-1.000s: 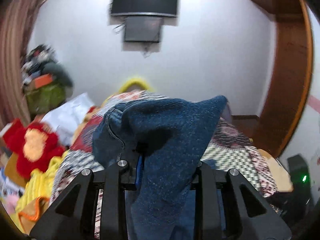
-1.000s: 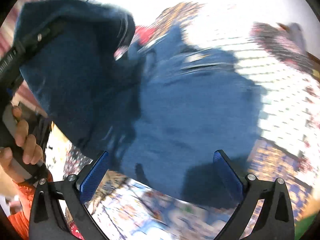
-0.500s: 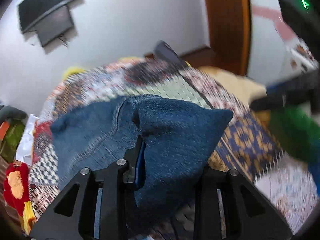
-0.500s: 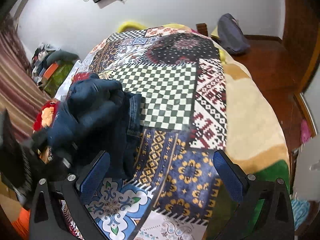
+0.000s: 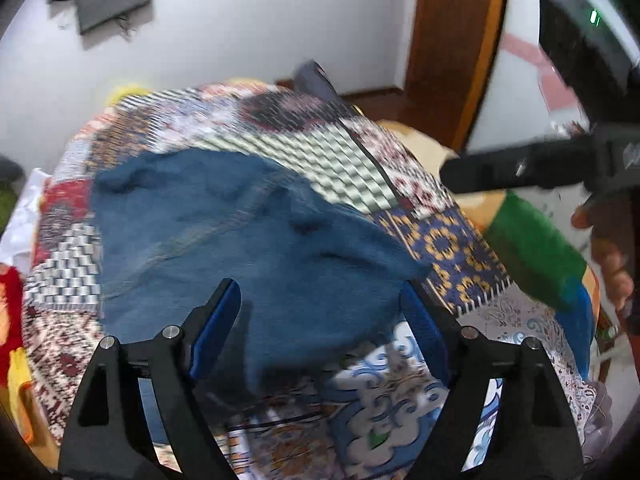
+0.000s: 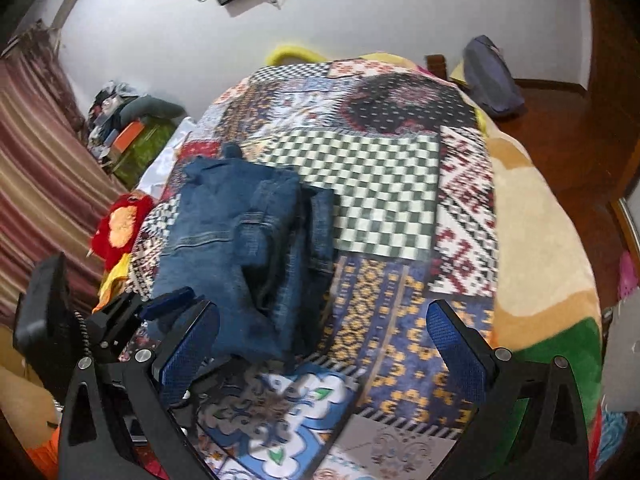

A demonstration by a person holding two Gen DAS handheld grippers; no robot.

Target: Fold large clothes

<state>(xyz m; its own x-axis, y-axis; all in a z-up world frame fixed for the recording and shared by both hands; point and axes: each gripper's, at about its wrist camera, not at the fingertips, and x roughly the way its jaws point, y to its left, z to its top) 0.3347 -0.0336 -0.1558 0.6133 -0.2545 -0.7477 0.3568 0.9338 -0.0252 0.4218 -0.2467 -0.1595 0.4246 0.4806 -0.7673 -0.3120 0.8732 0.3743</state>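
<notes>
Folded blue jeans (image 5: 240, 240) lie in a bundle on the patchwork bedspread (image 5: 320, 140), on its left half (image 6: 248, 240). My left gripper (image 5: 318, 292) hovers just over the near end of the jeans. Its jaws are opening wide, and the denim lies below and between them with neither pad pressing on it. From the right wrist view its blue fingers (image 6: 168, 304) show at the near left corner of the jeans. My right gripper (image 6: 322, 312) stands open above the bedspread (image 6: 384, 184), to the right of the jeans, with nothing between its fingers.
A red and yellow plush toy (image 6: 120, 224) and a pile of clutter (image 6: 128, 120) sit left of the bed by a striped curtain. A dark bag (image 6: 492, 76) lies at the far right corner. Wooden floor (image 6: 560, 128) runs along the right side.
The left gripper, shut on a raised fold of jeans before, has come down to the bed and spread its jaws, leaving the denim lying flat. The right gripper has drawn back from the jeans.
</notes>
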